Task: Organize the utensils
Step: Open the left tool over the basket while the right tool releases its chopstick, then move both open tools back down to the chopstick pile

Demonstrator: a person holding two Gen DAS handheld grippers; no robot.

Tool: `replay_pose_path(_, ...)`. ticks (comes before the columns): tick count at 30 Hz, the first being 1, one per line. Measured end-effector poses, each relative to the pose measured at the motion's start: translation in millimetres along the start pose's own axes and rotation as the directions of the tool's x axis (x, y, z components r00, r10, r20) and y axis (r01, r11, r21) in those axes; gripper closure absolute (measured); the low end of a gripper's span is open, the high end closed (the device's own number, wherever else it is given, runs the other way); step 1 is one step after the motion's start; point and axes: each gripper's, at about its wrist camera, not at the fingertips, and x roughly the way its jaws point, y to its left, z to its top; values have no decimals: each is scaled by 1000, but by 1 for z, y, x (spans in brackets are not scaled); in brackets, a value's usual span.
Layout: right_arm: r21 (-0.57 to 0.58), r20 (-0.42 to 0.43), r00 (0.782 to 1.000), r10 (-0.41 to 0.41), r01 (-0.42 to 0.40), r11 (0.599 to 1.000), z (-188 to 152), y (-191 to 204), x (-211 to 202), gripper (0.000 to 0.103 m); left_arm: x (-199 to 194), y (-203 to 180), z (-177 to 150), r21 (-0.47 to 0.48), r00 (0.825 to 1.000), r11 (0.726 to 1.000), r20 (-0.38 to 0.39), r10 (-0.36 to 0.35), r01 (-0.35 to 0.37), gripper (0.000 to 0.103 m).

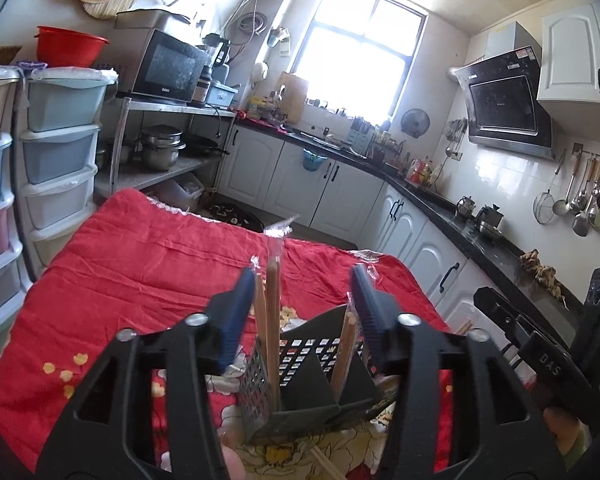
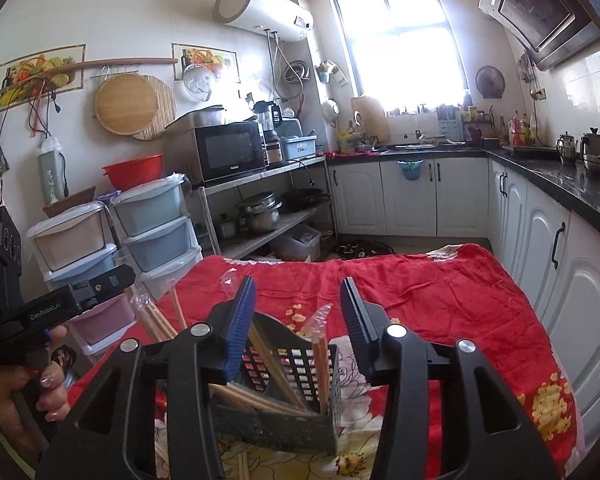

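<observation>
Chopsticks (image 1: 274, 280) in crinkly sleeves are light, stiff, slippery: pinch mid-shaft at 12 o'clock above holder (image 2: 296, 364); left gripper (image 1: 302, 300) and right gripper (image 2: 298, 314) jaws part-open, empty.

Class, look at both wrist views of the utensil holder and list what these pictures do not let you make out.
- Left wrist view: the black utensil holder's base, behind the left gripper.
- Right wrist view: the lower ends of the wrapped chopsticks, inside the holder's walls.
- Right wrist view: loose chopsticks by the left gripper, partly hidden; count unclear.
- Left wrist view: the window, washed out by glare.
</observation>
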Motion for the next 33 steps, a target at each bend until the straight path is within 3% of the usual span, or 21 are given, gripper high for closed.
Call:
replay_pose_path(6, 8, -4, 1000, 4, -4, 1000, -1, 1, -15, 50, -10, 3, -1, -15, 1000, 1000, -7, 3, -3, 21)
replay_pose_path(11, 5, -5, 1000, 4, -4, 1000, -1, 2, -21, 45, -20, 4, -2, -21, 1000, 1000, -4, -2, 2, 11)
replay_pose_path(33, 9, -112, 994, -6, 7, 1000, -30, 5, -43, 43, -40, 19, -30, -78, 999, 997, -43, 8, -12, 11)
